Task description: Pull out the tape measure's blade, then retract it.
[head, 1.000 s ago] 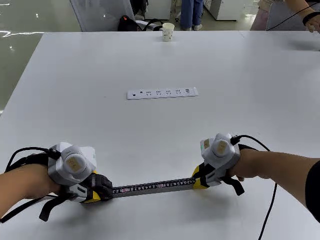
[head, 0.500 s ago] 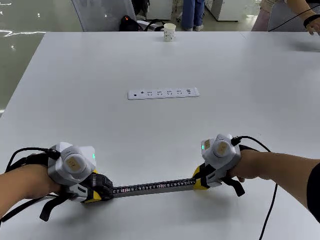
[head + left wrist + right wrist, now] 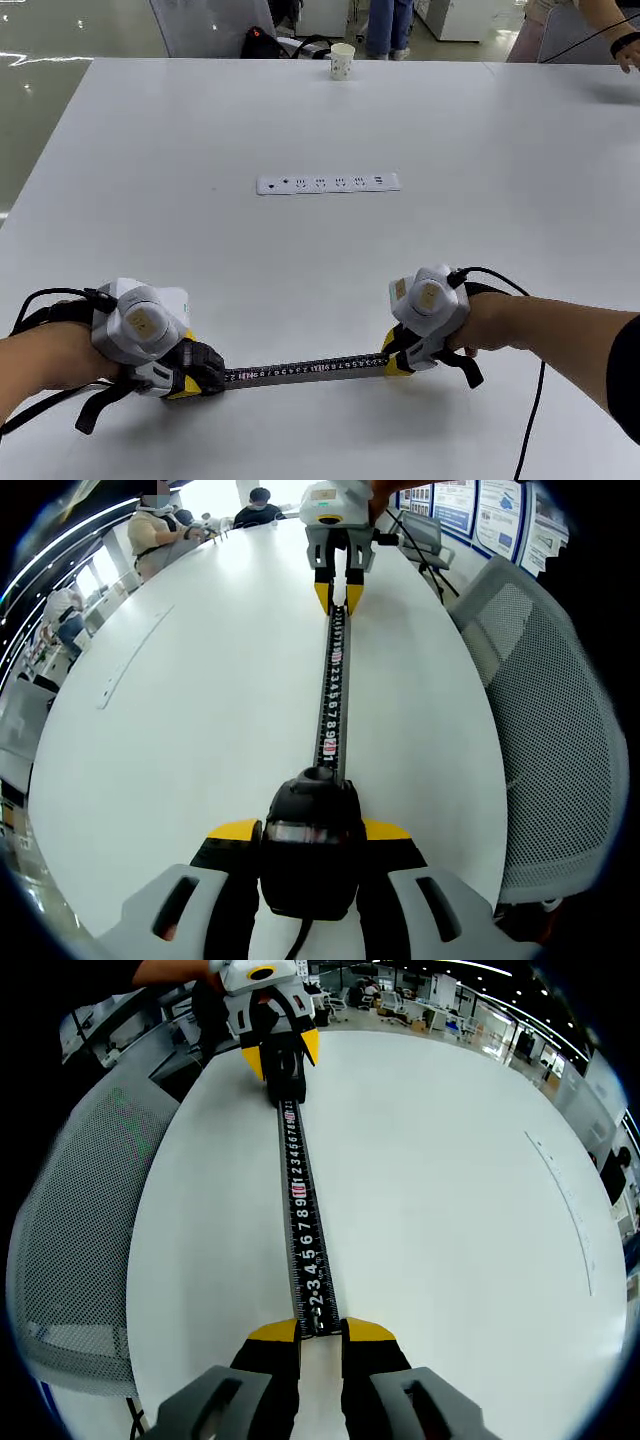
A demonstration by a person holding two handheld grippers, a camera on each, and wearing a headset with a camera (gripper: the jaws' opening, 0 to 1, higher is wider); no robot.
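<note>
The left gripper (image 3: 188, 384) clamps the tape measure case (image 3: 203, 366) at 7 o'clock on the table (image 3: 300, 110), the right gripper (image 3: 392, 364) pinches the blade (image 3: 305, 372) tip at 5 o'clock, and the blade lies straight between them, so retracting likely carries the right gripper toward 9.

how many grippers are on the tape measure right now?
2. The left gripper is shut on the case at the table's near left; the right gripper pinches the blade tip at the near right.
</note>
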